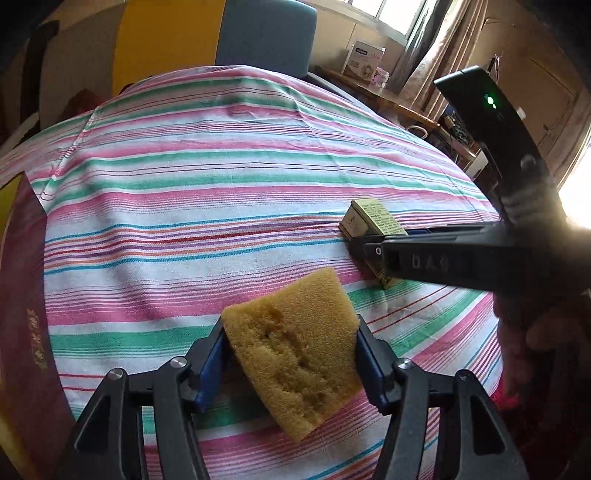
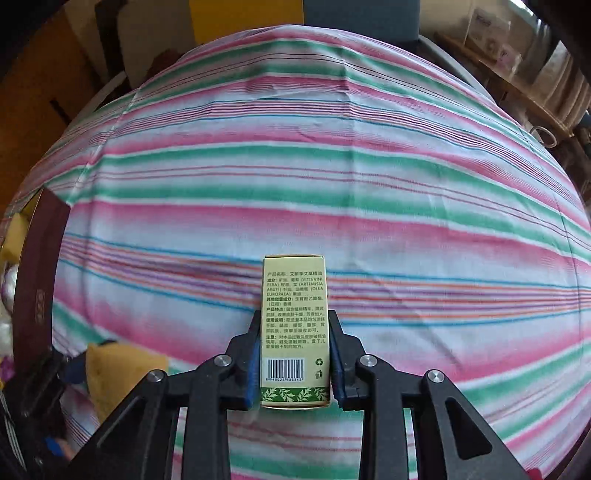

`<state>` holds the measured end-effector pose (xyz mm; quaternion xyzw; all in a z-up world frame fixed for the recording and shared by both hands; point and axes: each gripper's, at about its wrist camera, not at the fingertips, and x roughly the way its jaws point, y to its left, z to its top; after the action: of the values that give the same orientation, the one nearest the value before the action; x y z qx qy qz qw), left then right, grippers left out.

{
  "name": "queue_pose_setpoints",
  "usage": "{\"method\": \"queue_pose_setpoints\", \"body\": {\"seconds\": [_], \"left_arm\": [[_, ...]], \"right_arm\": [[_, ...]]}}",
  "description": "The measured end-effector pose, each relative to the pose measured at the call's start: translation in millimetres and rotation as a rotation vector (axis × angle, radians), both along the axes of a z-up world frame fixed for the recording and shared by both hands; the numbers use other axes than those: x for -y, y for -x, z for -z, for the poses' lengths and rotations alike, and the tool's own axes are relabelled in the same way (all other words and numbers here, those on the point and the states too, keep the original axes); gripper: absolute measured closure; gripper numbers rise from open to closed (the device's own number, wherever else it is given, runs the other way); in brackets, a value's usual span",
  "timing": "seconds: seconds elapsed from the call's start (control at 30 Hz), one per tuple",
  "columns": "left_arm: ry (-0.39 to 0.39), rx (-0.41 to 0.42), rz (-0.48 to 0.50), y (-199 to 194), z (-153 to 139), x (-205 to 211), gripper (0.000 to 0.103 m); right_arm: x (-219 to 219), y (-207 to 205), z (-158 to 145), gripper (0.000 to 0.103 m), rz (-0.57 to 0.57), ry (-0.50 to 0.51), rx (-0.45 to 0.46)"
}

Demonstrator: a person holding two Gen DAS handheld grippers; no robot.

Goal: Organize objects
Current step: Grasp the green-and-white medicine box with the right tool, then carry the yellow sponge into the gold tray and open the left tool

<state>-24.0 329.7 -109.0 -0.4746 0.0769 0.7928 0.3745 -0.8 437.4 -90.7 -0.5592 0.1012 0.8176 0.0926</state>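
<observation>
Right gripper (image 2: pixel 294 354) pinches the light, crushable carton (image 2: pixel 294 325) by its long sides; left gripper (image 1: pixel 291 363) squeezes the soft sponge (image 1: pixel 295 350).

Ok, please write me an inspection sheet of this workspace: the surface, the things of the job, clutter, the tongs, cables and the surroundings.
Surface: striped cloth over the table, creased, no spill seen.
Job's things: yellow sponge held between the left pads; green printed box held between the right pads, barcode side facing the camera.
Clutter: dark red box at the left edge, with things inside it too unclear to name.
Tongs: left tongs closed on the sponge; right tongs closed on the box.
Cables: nothing seen on the surface.
Surroundings: blue chair back behind the table, side table with a white carton, curtain and bright window at right.
</observation>
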Motion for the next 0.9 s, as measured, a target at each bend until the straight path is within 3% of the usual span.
{"method": "queue_pose_setpoints", "body": {"seconds": [0.1, 0.27, 0.4, 0.9], "left_arm": [[0.033, -0.035, -0.013, -5, -7, 2, 0.042], [0.008, -0.093, -0.024, -16, -28, 13, 0.042], [-0.012, -0.141, -0.035, -25, -47, 24, 0.042], [-0.073, -0.187, -0.128, -34, -79, 82, 0.042]], "right_arm": [[0, -8, 3, 0.072, 0.006, -0.013, -0.031], [-13, -14, 5, 0.072, 0.014, 0.038, -0.065], [-5, -21, 5, 0.071, -0.007, -0.005, -0.071], [9, -23, 4, 0.071, -0.028, -0.063, -0.084]]}}
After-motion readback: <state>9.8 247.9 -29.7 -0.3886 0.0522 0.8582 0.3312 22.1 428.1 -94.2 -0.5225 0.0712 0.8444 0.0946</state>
